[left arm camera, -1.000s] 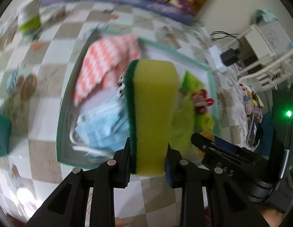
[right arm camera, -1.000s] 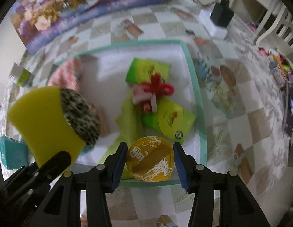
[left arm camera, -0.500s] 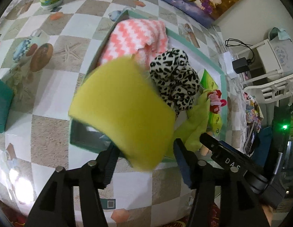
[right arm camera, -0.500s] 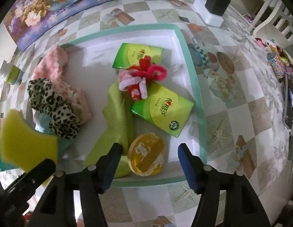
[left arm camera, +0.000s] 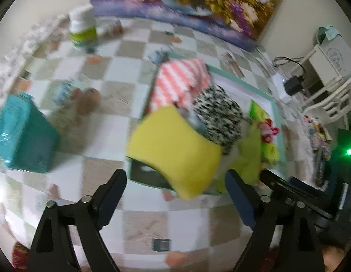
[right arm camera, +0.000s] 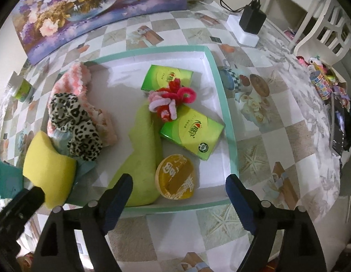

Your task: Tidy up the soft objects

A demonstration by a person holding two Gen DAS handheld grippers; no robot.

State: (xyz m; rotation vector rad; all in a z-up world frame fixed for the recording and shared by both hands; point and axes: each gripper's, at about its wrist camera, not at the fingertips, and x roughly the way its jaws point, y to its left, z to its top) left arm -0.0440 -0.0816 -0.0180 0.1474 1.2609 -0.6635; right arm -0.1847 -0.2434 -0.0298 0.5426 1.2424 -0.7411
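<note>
1. The thick yellow foam sponge [right arm camera: 47, 165] is resting on the near-left corner of the teal-rimmed white tray [right arm camera: 223, 99], leaning on the leopard-print fabric scrunchie [right arm camera: 75, 122], apparently grouped with the soft things.
2. The left gripper [left arm camera: 175, 195] is opening wide, nothing between its jaws.
3. The right gripper [right arm camera: 178, 192] is likewise opening, holding nothing, above the round amber soap [right arm camera: 175, 179].

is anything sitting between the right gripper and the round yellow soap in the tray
Only the tray's near teal rim lies between the right gripper, its jaws opening and empty, and the round yellow soap; nothing covers it from above.
</note>
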